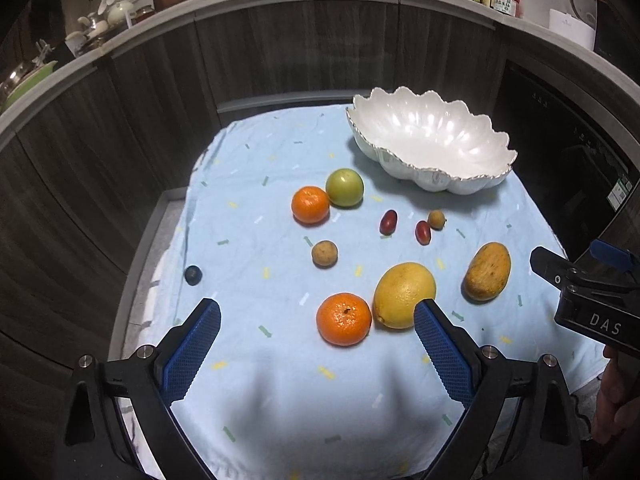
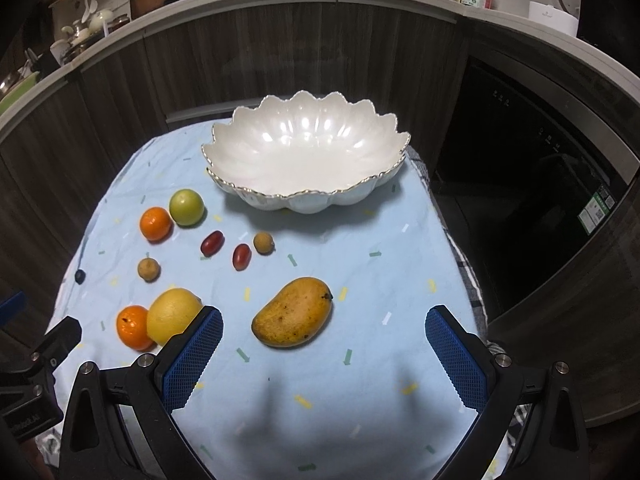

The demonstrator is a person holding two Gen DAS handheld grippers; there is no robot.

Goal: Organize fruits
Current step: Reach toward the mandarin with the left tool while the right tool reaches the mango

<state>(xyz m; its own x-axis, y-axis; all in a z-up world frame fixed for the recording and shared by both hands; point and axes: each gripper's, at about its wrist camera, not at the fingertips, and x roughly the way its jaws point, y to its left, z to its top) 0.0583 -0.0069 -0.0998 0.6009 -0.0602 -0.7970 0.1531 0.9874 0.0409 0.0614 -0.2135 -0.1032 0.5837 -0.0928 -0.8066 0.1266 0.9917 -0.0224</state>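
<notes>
Fruit lies loose on a light blue cloth (image 1: 256, 184) in front of an empty white scalloped bowl (image 1: 430, 146) (image 2: 304, 160). My left gripper (image 1: 318, 316) hangs open above the near orange (image 1: 344, 319), with a yellow citrus (image 1: 404, 294) by its right finger. My right gripper (image 2: 324, 322) is open over a mango (image 2: 294, 312) (image 1: 487, 276), not touching it. Farther back lie a second orange (image 1: 310, 205), a green fruit (image 1: 344, 187), two red oblong fruits (image 1: 388, 222) (image 1: 423, 232), two small brown fruits (image 1: 324, 254) (image 1: 437, 219) and a dark berry (image 1: 193, 275).
Dark wood cabinet fronts (image 1: 160, 100) curve behind the table, with a counter of bottles, pans and dishes above. A dark appliance door (image 2: 540, 184) stands to the right. A checked cloth (image 2: 468, 272) shows under the blue one at its right edge.
</notes>
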